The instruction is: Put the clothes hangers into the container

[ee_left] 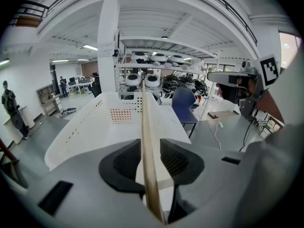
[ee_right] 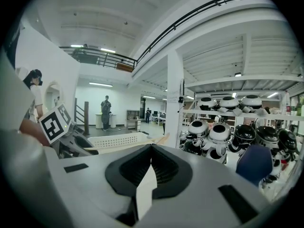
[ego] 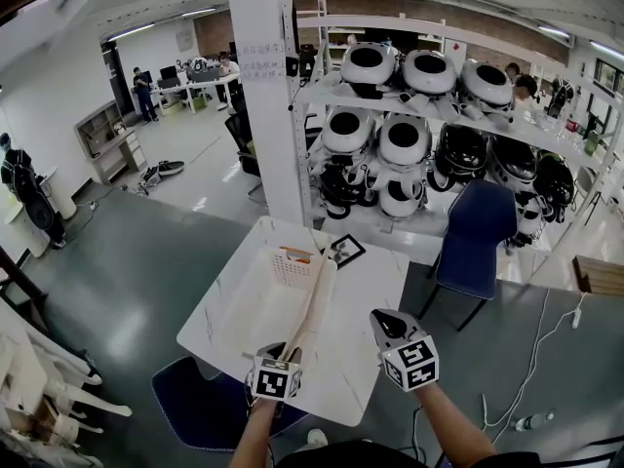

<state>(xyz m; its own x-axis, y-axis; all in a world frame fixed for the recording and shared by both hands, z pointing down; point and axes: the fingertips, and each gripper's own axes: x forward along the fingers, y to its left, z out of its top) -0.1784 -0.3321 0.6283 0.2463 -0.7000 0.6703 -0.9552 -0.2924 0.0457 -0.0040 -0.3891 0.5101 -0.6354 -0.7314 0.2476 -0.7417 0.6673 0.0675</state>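
1. Pale wood sits nearest you: the hanger [ee_left: 145,141] stands edge-on between your left tongs [ee_left: 152,165]. They are spread loosely around it, and the worktop shows through a gap on its right side, so the pads look to be off it rather than pinching.
2. Your right tongs [ee_right: 151,167] stand only a narrow slit apart with nothing in them. In the head view they hover over the near right part of the worktop [ego: 366,291], beside the left tongs [ego: 285,351] but apart from them.
3. From the left tongs the hanger [ego: 310,305] runs away from you along the right-hand side of the white basket [ego: 291,269]. Its far end reaches the basket's far wall. You cannot tell whether it rests on the rim or already lies inside.
4. Judging by this, you are at the letting-go step, with the hanger brought to the basket [ee_left: 80,132] and the grip slack.
5. The next move calls for care. Draw the left tongs straight back so the near end drops inside the wall, not across it. If it catches on the rim, nudge it in with the free right tongs.
6. Farther off, a blue chair [ego: 478,232] and a rack of round white and black shells [ego: 429,115] stand beyond the worktop, clear of your work.
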